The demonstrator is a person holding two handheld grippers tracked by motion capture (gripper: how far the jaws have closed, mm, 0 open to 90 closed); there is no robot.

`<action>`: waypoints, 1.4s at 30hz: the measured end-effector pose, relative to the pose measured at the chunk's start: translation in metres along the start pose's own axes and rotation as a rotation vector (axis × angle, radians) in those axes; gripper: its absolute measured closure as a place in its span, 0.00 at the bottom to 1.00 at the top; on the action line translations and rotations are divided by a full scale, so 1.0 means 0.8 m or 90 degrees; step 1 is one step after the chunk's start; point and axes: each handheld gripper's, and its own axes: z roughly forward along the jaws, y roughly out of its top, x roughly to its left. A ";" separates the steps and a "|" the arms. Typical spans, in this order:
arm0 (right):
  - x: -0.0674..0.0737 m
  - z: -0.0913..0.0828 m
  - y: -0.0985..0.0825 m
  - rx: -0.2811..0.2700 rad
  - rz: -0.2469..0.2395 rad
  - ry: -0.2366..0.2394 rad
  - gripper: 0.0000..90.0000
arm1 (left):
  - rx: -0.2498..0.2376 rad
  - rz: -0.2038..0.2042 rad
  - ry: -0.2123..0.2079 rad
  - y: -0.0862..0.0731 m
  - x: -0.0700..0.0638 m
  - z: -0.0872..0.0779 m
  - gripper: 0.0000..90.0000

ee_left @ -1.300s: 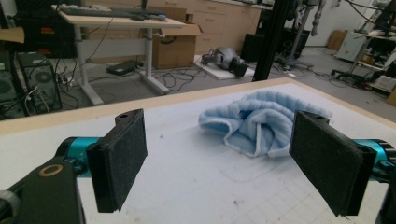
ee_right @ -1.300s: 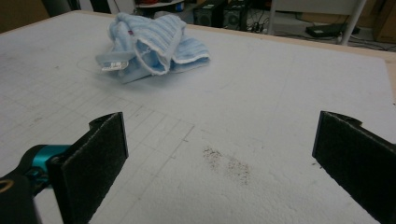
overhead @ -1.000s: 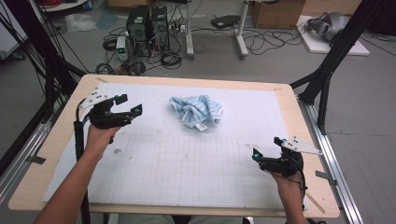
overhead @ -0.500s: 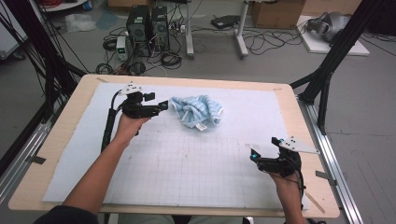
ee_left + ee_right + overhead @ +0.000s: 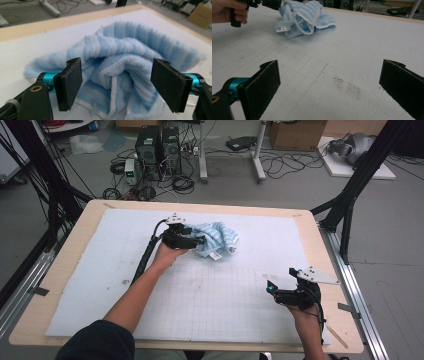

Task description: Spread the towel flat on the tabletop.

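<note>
Both grippers stand wide: left gripper (image 5: pixel 196 240), jaws just closing a little, straddles the crumpled blue towel (image 5: pixel 216 238) without pressing it, while right gripper (image 5: pixel 280 291) rests well apart from it.

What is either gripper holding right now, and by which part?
Nothing is held. The left gripper has its jaws spread around a fold of the crumpled blue towel; they have just been closing, but the pads are not pressing yet. The right gripper is open over the bare mat.

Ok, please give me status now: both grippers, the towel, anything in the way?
Left gripper open, jaws just been closing, astride the towel, pads not pressing. Right gripper open, nothing between. Towel crumpled on the mat. No obstacle.
</note>
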 end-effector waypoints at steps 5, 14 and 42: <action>-0.001 0.004 -0.002 0.005 -0.002 0.004 0.03 | 0.061 0.033 0.021 -0.009 -0.008 0.025 0.39; 0.000 0.005 -0.002 0.009 -0.001 0.004 0.03 | 0.084 0.081 0.024 -0.017 -0.008 0.010 0.94; 0.030 0.034 0.006 0.010 -0.024 0.055 0.03 | 0.012 0.089 -0.004 -0.087 0.006 -0.151 0.95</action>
